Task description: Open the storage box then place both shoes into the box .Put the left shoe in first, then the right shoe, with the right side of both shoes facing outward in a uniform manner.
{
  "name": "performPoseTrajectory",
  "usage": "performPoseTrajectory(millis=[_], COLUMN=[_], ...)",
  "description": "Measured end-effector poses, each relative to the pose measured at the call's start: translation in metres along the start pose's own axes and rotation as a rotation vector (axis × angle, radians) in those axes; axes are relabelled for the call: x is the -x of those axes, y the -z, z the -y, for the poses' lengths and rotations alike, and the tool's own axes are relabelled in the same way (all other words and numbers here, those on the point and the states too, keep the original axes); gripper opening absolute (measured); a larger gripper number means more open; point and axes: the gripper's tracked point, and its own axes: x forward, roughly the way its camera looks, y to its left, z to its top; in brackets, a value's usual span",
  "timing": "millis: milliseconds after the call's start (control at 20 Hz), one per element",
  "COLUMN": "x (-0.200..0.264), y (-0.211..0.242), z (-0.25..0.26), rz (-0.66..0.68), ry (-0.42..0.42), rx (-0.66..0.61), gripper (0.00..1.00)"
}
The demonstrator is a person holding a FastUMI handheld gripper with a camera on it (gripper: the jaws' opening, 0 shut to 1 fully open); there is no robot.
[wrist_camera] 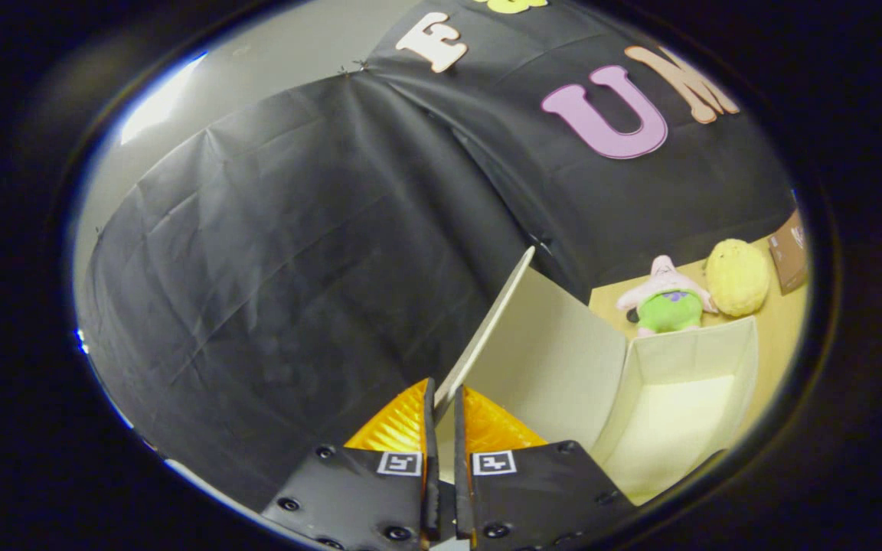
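Gripper (pixel 445 398): we find the two fingers nearly closed, pinching the edge of the pale cardboard lid flap (pixel 487 329) between them.
Lid flap: raised, seen almost edge-on; its near end is hidden between the fingers.
Open cream cardboard storage box (pixel 678 405): just ahead of the fingers on the right, on the yellow wooden table (pixel 782 337); its near corner is cut off.
Beyond the box: pink-and-green plush toy (pixel 667 302), fuzzy yellow plush toy (pixel 737 277), brown cardboard item (pixel 789 256), partly cut off.
Shoes: we cannot locate them.

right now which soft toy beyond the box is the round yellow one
The yellow toy, farther from the fingers, which are shut on the box lid. The other toy beside it is pink with green shorts.
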Motion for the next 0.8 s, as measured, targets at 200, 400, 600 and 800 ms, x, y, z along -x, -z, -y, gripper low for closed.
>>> performPoseTrajectory(millis=[200,400,600,800], x=[-0.024,-0.024,0.008,0.054], y=[0.020,0.034,0.013,-0.024], z=[-0.006,-0.011,-0.003,0.040], rz=[-0.032,-0.040,0.039,0.140], ry=[0.013,-0.013,0.014,0.116], rx=[0.127,0.279,0.431,0.527], gripper=[0.22,0.54,1.00,1.00])
